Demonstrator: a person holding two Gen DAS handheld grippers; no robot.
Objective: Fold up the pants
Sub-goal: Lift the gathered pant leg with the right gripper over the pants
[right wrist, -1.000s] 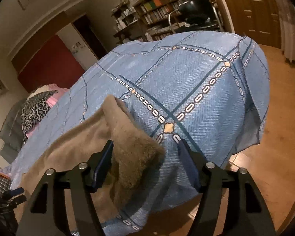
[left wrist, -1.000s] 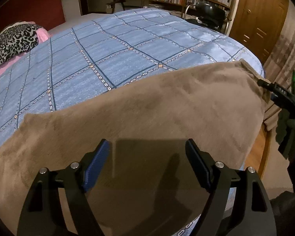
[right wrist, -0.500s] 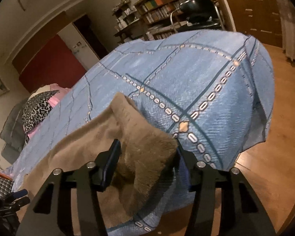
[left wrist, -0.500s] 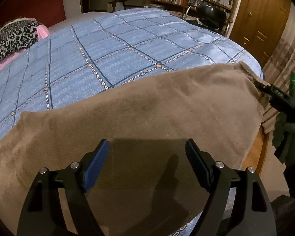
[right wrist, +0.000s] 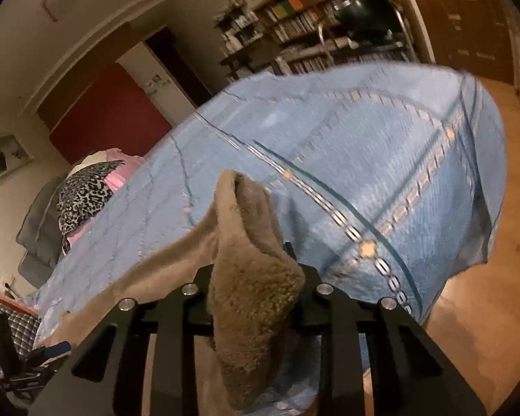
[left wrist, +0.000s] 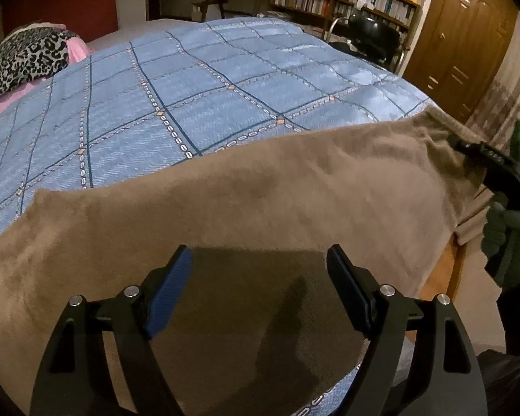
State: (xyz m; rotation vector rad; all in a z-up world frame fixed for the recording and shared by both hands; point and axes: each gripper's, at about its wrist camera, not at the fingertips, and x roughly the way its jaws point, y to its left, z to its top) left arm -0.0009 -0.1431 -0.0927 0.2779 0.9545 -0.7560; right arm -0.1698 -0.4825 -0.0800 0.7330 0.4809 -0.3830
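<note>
Gripping one end of the brown pants (right wrist: 256, 277), the right gripper (right wrist: 256, 298) has its jaws clenched on the fleece at lower centre, while the left gripper (left wrist: 260, 277) hovers released over the cloth spread on the bed (left wrist: 190, 86). This looks like the first fold: next, the left must clamp too. The pants' far end is cut off at lower left.

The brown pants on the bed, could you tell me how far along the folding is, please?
Done: the brown pants lie spread across the blue quilt. In hand: the right gripper is shut on one end; the left gripper is open above the fabric. Left: no fold shows yet.
</note>
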